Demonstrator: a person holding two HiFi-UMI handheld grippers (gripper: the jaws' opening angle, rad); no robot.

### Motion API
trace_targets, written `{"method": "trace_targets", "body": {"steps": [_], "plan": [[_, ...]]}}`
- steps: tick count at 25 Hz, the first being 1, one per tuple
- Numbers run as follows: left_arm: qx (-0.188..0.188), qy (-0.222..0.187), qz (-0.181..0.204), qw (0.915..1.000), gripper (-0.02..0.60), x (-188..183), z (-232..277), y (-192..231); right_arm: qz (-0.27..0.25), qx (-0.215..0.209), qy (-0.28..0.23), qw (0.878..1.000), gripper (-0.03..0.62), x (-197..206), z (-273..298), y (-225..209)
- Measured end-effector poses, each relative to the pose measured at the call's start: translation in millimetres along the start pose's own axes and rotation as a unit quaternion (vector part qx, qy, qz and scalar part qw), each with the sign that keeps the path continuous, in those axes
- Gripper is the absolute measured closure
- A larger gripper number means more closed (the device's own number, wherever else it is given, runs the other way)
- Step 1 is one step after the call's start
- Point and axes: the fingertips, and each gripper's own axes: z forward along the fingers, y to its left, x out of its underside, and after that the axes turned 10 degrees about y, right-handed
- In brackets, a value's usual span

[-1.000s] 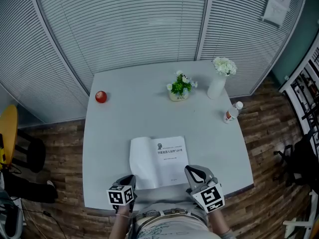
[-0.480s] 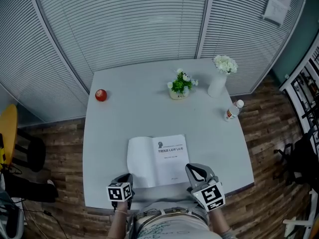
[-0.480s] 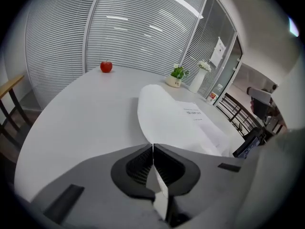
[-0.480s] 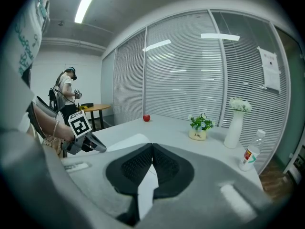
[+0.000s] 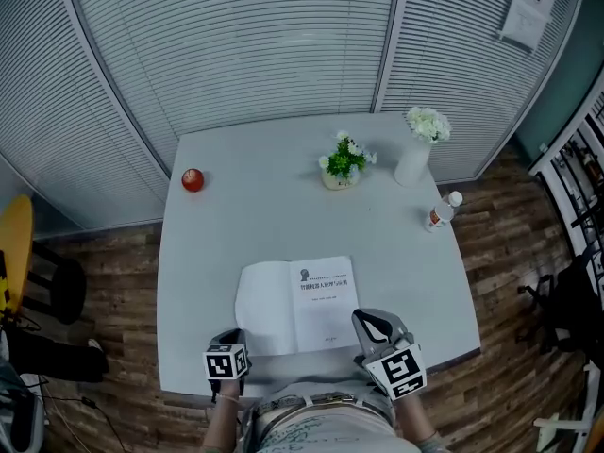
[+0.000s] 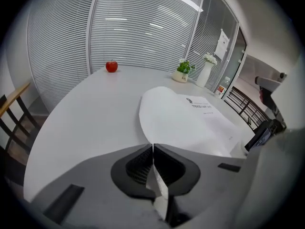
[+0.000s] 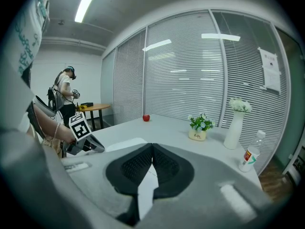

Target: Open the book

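**Q:** Book position?

**A:** The book (image 5: pixel 321 302) lies at the near edge of the grey table (image 5: pixel 236 225), between the two grippers. Its printed title page faces up. The cover (image 5: pixel 264 310) is swung out to the left and bows up off the tabletop.

**Q:** Left gripper?

**A:** The left gripper (image 6: pixel 152 147) is at the near left, clenched. The cover's near corner tapers right into its closed tips, so it is pinching that sheet.

**Q:** And the right?

**A:** The right gripper (image 7: pixel 151 147) is also clenched, with nothing seen between its jaws. It sits at the book's near right corner.

**Q:** Anything else on the table?

**A:** An apple (image 5: pixel 192 179) at the far left, a potted plant (image 5: pixel 342 163) and a white vase (image 5: pixel 415 154) at the far side, and a bottle (image 5: pixel 439 212) at the right edge. All are well apart from the book.
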Motion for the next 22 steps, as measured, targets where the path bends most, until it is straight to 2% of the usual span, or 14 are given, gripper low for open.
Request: {"method": "trace_targets", "body": {"steps": [13,22], "plan": [[-0.013,0.016,0.013,0.9997,0.575,5.5,13.8,6.2,0.000,-0.001,0.004,1.000,0.591,1.5,2.5,0.4],[-0.016,-0.002,0.013,0.9998,0.574,5.8,14.8,6.9,0.002,-0.001,0.011,1.000,0.591,7.6,4.7,0.6]]}}
